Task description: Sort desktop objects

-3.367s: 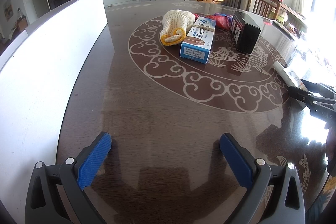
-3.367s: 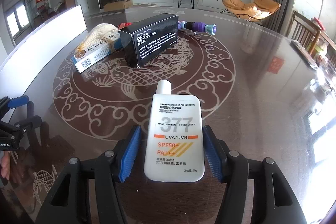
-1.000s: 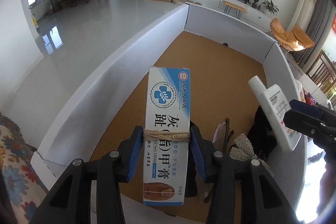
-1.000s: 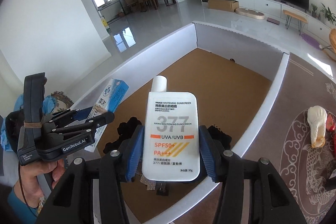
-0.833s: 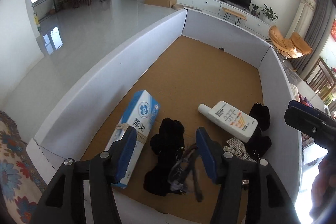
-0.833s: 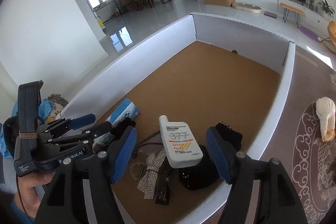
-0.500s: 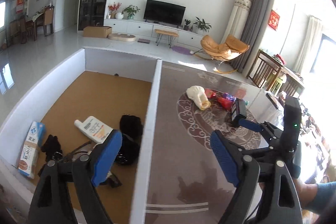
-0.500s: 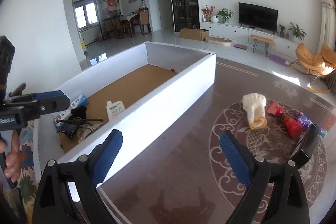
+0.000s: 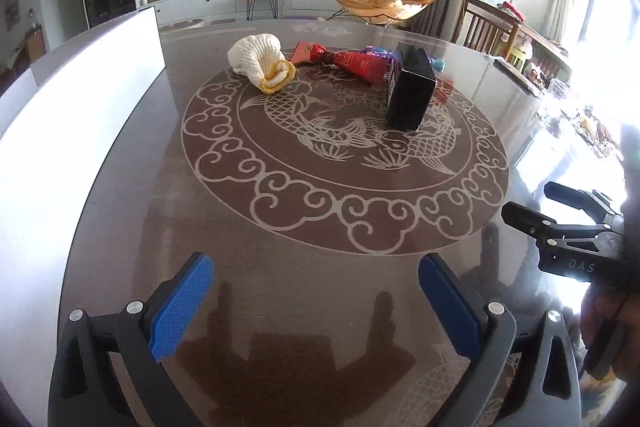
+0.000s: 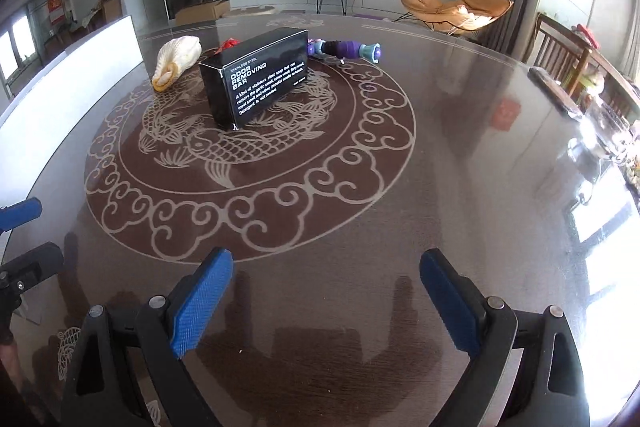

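A black box (image 9: 412,91) labelled odor removing bar (image 10: 256,83) stands on the patterned round table (image 9: 320,227). Behind it lie a white knitted item with a yellow cuff (image 9: 260,61) (image 10: 178,61), a red packet (image 9: 352,61) and a purple toy (image 10: 346,49). My left gripper (image 9: 316,267) hovers over the near table; its jaws are opening with nothing between them. My right gripper (image 10: 326,261) is open and empty, also over the near table. Each gripper shows at the edge of the other's view: the right gripper (image 9: 528,201) and the left gripper (image 10: 46,231).
The white wall of the cardboard storage box (image 9: 80,99) (image 10: 68,75) runs along the table's left side. A dark remote-like item (image 10: 554,87) lies near the far right rim. Chairs and a cluttered shelf stand beyond the right edge.
Both grippers let go of their loads, the blue-and-white ointment box and the white sunscreen tube, into the storage box. They then swung right, back over the table, with jaws wide.
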`<state>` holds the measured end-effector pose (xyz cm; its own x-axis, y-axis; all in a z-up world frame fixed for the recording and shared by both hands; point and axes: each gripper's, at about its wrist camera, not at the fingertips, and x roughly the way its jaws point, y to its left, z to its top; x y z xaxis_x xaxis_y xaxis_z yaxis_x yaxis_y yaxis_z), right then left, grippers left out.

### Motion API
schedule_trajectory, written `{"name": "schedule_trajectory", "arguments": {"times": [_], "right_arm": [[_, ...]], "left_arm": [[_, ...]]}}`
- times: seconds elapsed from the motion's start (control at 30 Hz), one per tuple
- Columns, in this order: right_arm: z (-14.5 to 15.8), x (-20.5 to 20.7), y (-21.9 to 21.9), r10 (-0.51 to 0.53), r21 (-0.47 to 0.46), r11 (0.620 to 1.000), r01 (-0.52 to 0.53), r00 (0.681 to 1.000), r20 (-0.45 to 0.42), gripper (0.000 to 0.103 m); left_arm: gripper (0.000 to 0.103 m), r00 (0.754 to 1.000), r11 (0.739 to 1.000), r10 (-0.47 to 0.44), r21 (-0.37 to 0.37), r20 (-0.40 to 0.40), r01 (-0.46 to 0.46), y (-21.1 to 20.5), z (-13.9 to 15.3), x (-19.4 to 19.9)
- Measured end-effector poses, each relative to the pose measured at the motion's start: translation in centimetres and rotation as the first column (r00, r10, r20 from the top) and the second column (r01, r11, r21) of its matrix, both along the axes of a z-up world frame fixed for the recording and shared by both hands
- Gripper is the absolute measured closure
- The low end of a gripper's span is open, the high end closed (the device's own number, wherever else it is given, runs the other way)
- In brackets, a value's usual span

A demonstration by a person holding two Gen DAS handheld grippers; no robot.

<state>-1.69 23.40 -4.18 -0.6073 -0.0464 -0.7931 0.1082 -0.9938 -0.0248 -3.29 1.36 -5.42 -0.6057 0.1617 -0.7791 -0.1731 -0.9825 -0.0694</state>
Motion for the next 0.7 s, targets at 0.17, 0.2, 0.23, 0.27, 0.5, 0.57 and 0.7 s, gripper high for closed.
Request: {"name": "schedule_trajectory", "arguments": {"times": [0.17,0.2,0.23,0.27,0.5,0.57,0.7], "right_arm": [[-0.4,-0.8,-0.1,-0.011,-0.009,1.000,0.011,1.000,0.018,0.008],[-0.5,-1.0,-0.4,-0.011,-0.008,1.000,0.011,1.000,0.019,0.008],[-0.6,-0.9,-0.5,-0.012,-0.010,1.000,0.013,1.000,0.021,0.007],[-0.7,-1.0,-0.4,-0.017,-0.012,1.000,0.017,1.000,0.025,0.006],[-0.9,-1.0,-0.4,-0.024,-0.013,1.000,0.025,0.999,0.035,0.000],[-0.9,-1.0,-0.4,-0.024,-0.012,1.000,0.025,0.999,0.035,0.000],[-0.9,-1.0,-0.4,-0.024,-0.013,1.000,0.025,0.999,0.035,0.000]], "left_arm": [[0.000,1.000,0.999,0.008,-0.031,0.011,-0.008,-0.7,-0.8,-1.6],[0.000,1.000,1.000,0.006,-0.022,0.026,-0.006,-0.8,-1.1,-1.8],[0.000,0.999,1.000,0.004,-0.010,0.038,-0.004,-0.8,-1.3,-2.2],[0.000,0.999,1.000,0.004,-0.013,0.034,-0.003,-0.7,-1.4,-2.2],[0.000,0.999,0.997,0.003,-0.078,0.034,0.000,0.2,-1.6,-1.8],[0.000,0.999,0.997,0.004,-0.078,0.035,-0.002,0.2,-1.6,-1.8],[0.000,0.999,0.997,0.004,-0.077,0.034,-0.002,0.2,-1.6,-1.8]]}}
